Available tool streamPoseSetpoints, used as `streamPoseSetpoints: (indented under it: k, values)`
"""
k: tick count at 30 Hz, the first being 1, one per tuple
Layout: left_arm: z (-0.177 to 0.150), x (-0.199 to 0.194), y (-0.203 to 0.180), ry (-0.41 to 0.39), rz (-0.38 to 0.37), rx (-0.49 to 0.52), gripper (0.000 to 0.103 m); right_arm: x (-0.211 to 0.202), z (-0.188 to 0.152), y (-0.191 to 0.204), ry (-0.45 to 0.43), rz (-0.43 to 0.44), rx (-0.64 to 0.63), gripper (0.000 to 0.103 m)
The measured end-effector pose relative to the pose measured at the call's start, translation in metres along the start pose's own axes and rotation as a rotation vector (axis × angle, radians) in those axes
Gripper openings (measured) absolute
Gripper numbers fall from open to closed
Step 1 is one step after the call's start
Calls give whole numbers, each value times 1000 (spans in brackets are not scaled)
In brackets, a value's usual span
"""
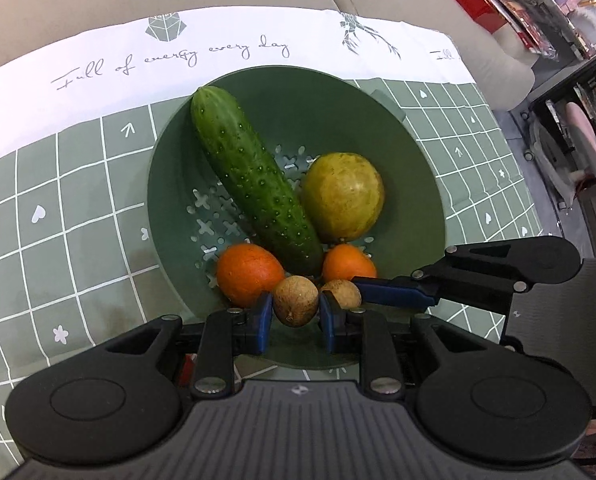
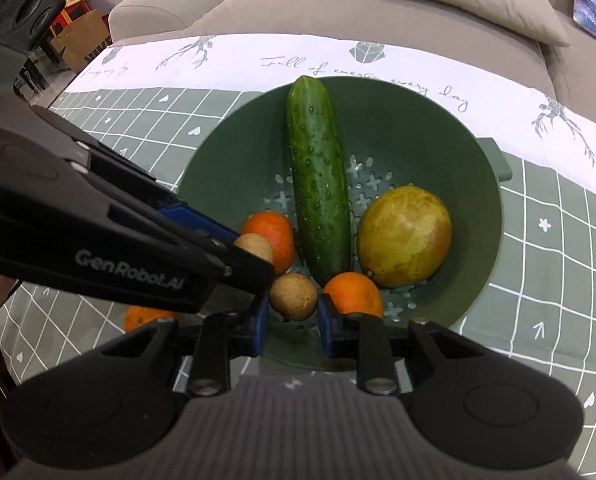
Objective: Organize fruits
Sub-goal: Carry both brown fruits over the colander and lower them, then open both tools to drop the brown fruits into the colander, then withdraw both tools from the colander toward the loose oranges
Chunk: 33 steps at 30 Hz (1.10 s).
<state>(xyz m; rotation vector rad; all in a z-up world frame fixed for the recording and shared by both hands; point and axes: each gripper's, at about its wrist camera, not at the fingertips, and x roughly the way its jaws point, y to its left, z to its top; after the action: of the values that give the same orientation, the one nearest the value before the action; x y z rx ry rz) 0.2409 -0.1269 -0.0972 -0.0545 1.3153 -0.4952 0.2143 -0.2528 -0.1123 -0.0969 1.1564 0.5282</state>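
**Q:** Black housing and blue-padded fingers fill the foreground of both wrist views. What does each gripper carry?

**A:** One small brown round fruit apiece. The left gripper (image 1: 296,312) has its fingers narrowed onto the left brown fruit (image 1: 296,300); the right gripper (image 2: 292,312) is likewise clamped on the right brown fruit (image 2: 293,295). Both fruits hang above the near rim of the green colander (image 1: 417,152).

**Q:** How far has the sorting progressed?

**A:** Well along, by appearance. Inside the colander lie a cucumber (image 1: 254,180) running from the far rim toward the near side, a large yellow-green fruit (image 1: 342,197) to its right, and two oranges, a left orange (image 1: 250,274) and a right orange (image 1: 347,262), flanking the cucumber's near end. What remains, as far as can be judged: the two held fruits have yet to be set down, and a third orange (image 2: 148,317) sits outside the colander on the checked cloth (image 2: 557,240) toward the desk's near left, partly hidden behind the left gripper in the right wrist view.

**Q:** And the pose of the hands?

**A:** Both grippers point steeply downward, side by side and close together, each visible in the other's view. The fingers of each are aimed at the colander's near inner wall. No hand or sleeve shows. Whether the held fruits touch the oranges below cannot be told.
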Motion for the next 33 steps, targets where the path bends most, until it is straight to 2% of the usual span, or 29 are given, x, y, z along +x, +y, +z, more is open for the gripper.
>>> streamPoseSetpoints:
  k: [10, 12, 13, 19, 23, 27, 30, 33]
  values:
    - [3, 3, 1, 8, 19, 6, 28, -2, -3, -2, -10, 4, 19, 24]
    - [2, 3, 0, 8, 24, 11, 28, -5, -4, -2, -20, 6, 28, 27]
    - [2, 3, 0, 9, 26, 12, 28, -7, -4, -2, -27, 3, 32, 32]
    - [2, 2, -4, 9, 33, 17, 30, -15, -9, -3, -48, -16, 41, 33]
    - [-2, -9, -6, -24, 27, 21, 30, -21, -13, -2, -66, -25, 55, 33]
    - [-10, -31, -9, -92, 33, 34, 30, -34, -19, 4, -104, -35, 76, 33]
    - [-20, -52, -13, -163, 69, 61, 30, -45, -25, 11, -142, -51, 104, 36]
    - [-34, -73, -15, -234, 91, 88, 30, -57, -34, 19, -192, -70, 146, 43]
